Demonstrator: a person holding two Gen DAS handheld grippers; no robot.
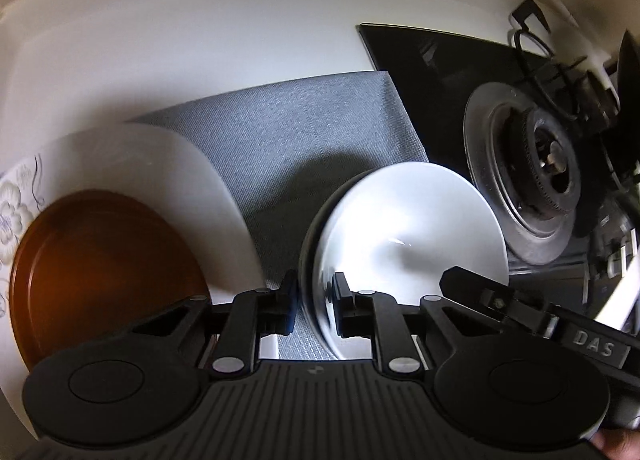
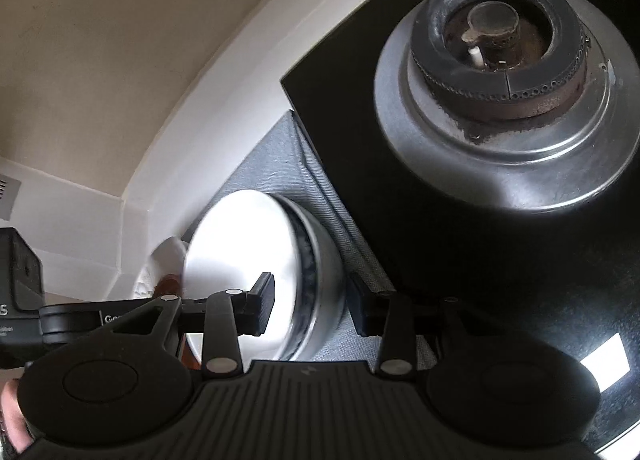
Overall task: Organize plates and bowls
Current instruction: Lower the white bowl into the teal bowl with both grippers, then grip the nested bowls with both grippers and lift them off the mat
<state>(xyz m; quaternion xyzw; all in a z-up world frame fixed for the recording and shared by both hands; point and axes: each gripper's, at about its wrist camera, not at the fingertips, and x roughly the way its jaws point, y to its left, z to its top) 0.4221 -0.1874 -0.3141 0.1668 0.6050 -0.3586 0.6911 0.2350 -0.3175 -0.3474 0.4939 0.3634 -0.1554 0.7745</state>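
Observation:
A white bowl [image 1: 400, 228] sits on a grey mat [image 1: 300, 132], tilted up. My left gripper [image 1: 316, 296] is shut on its near rim, one pad inside and one outside. To the left a brown plate [image 1: 100, 268] lies on a larger white plate with a flower pattern [image 1: 192, 180]. In the right wrist view my right gripper [image 2: 312, 304] straddles the opposite wall of the bowl [image 2: 240, 244]. Its jaws are open, with one finger [image 2: 264, 300] inside the bowl and a gap to the wall. That gripper's finger [image 1: 460, 280] also shows over the bowl's right edge.
A black glass gas stove [image 2: 440, 240] lies right beside the mat [image 2: 280, 140], with a metal burner [image 2: 500, 44] close to the bowl. A white counter and a beige wall [image 2: 100, 60] stand behind. A hand [image 2: 12, 412] shows at the lower left edge.

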